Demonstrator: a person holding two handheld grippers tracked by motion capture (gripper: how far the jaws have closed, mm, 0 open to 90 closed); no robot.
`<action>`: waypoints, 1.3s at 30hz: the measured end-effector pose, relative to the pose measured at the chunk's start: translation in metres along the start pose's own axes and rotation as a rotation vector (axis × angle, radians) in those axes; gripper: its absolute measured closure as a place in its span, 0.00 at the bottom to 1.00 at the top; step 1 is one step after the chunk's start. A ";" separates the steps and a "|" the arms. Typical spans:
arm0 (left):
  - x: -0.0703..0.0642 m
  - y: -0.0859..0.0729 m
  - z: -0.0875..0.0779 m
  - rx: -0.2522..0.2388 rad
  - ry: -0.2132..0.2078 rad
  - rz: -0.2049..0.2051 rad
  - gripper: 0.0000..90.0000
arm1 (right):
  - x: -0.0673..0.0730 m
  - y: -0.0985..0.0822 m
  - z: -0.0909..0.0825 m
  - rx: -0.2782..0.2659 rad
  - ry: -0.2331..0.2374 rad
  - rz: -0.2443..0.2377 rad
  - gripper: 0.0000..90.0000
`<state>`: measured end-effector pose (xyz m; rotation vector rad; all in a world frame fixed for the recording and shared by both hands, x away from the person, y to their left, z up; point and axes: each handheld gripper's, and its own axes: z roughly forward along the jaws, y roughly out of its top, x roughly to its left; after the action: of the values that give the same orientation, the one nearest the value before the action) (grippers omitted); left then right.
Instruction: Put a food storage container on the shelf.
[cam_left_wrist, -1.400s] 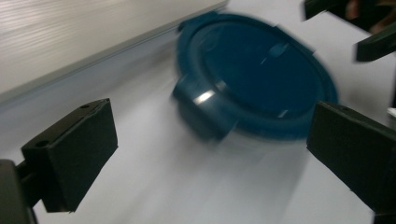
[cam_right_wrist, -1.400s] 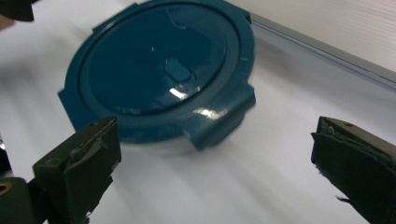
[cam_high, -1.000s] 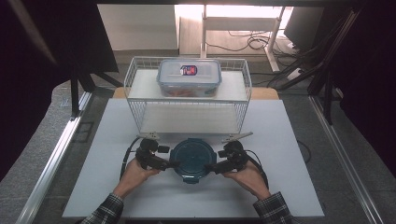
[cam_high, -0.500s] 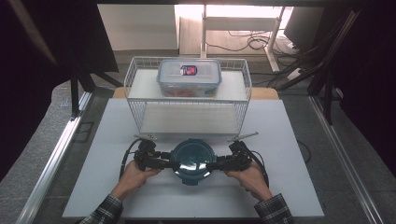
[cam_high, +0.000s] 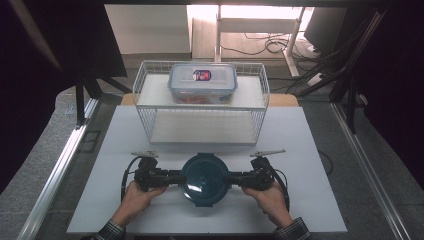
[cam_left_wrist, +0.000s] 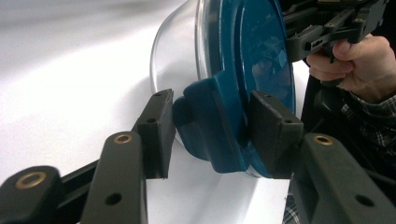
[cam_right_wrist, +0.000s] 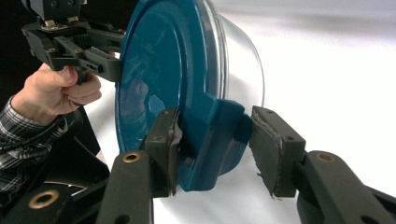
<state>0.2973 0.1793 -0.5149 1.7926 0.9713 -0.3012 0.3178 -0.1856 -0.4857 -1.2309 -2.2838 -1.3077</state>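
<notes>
now both grippers (cam_high: 172, 177) (cam_high: 239, 178) flanking teal-lidded glass bowl (cam_high: 205, 178), jaws around side latches

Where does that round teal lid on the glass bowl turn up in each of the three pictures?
High view: round teal lid on the clear glass bowl, low centre, between both claws.
Left gripper view: lid upper centre, on edge; its latch tab between the jaws.
Right gripper view: lid upper left, likewise.
Shared landmark: white tabletop.

lidded bowl (cam_high: 205, 179) btwn tongs, rack (cam_high: 201, 106) behind.
</notes>
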 end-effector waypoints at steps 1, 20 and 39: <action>0.000 -0.001 0.000 -0.007 -0.004 -0.010 0.60 | 0.001 0.000 0.000 0.002 -0.003 -0.003 0.60; -0.013 0.013 -0.014 -0.075 0.031 0.033 0.65 | 0.017 0.006 -0.011 -0.078 -0.024 -0.092 0.64; -0.042 0.060 -0.046 -0.163 0.082 0.117 0.64 | 0.042 0.061 -0.034 -0.152 -0.018 -0.187 0.64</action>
<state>0.3033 0.1911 -0.4293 1.7149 0.9171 -0.0733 0.3322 -0.1743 -0.4064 -1.0986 -2.3988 -1.5660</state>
